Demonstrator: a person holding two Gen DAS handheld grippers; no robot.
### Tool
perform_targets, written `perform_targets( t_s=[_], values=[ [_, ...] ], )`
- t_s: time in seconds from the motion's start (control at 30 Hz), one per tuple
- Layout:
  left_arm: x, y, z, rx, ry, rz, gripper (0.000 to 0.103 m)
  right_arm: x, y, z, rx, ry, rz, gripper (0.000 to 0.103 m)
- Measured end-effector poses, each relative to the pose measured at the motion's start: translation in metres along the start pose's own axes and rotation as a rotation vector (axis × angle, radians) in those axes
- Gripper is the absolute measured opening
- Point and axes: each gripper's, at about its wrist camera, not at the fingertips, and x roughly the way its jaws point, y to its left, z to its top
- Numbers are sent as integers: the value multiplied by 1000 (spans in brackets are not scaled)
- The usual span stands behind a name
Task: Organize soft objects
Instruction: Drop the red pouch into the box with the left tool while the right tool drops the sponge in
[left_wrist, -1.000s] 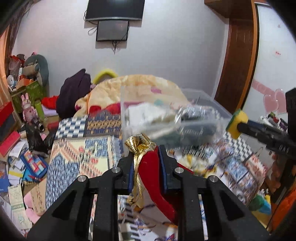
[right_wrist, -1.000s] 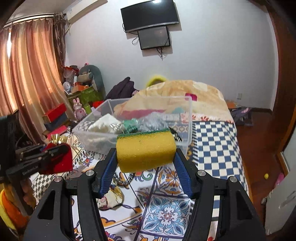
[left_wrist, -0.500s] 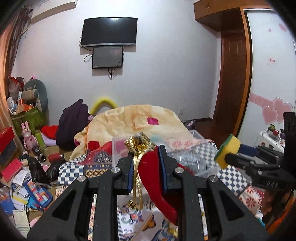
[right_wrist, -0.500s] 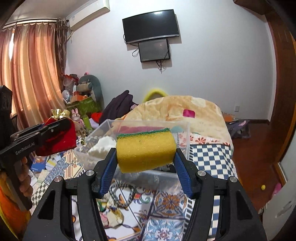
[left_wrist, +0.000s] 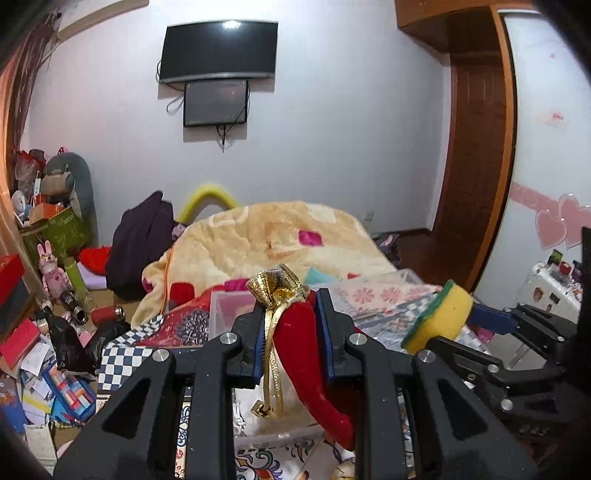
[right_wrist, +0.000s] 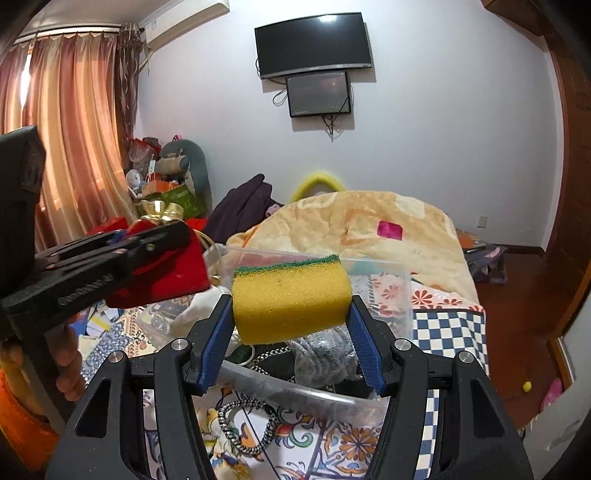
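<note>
My left gripper (left_wrist: 290, 332) is shut on a red velvet pouch (left_wrist: 306, 354) with a gold top and gold cord. It is held over the near left part of a clear plastic bin (left_wrist: 229, 306). My right gripper (right_wrist: 291, 325) is shut on a yellow sponge (right_wrist: 291, 299) with a green scrub side, above the bin (right_wrist: 402, 291). The pouch (right_wrist: 166, 273) and left gripper (right_wrist: 159, 236) show at the left of the right wrist view. The sponge (left_wrist: 439, 317) and right gripper (left_wrist: 443, 325) show at the right of the left wrist view. The bin holds white and grey soft items.
The bin sits on a patterned bedspread (right_wrist: 443, 325) with a yellow blanket (left_wrist: 277, 236) behind it. A beaded bracelet (right_wrist: 247, 424) lies before the bin. Clutter covers the floor at left (left_wrist: 37, 350). A wooden door (left_wrist: 476, 166) stands at right.
Both grippers have risen and moved forward over the bin, each holding its object. The view has tilted up toward the wall and the screens.
</note>
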Motion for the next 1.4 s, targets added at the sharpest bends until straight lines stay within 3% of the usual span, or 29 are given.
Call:
perform_targets(
  t_s=[0.47,0.53,0.7,0.8,0.9,1.0,1.27,1.4],
  values=[
    [57,2,-27,62,157,30,23,36,-5,-15,35,116,40,58],
    [59,-1,-30,72,170,28,28,37,-4,-16,18,121,32,58],
    [55,-3,-34,78,160,43,48,37,2,-17,-21,121,-2,59],
    [49,-3,-35,80,151,40,55,33,4,-18,-38,127,-10,65],
    [38,-5,-37,102,133,37,58,25,4,-18,-53,103,-21,72],
    [27,-5,-37,98,111,27,65,17,4,-17,-57,87,-23,72],
    [-4,-7,-43,112,74,2,70,-14,6,-21,-83,46,-14,72],
    [-20,-7,-53,106,70,-24,77,-20,9,-30,-88,61,17,72]
  ],
)
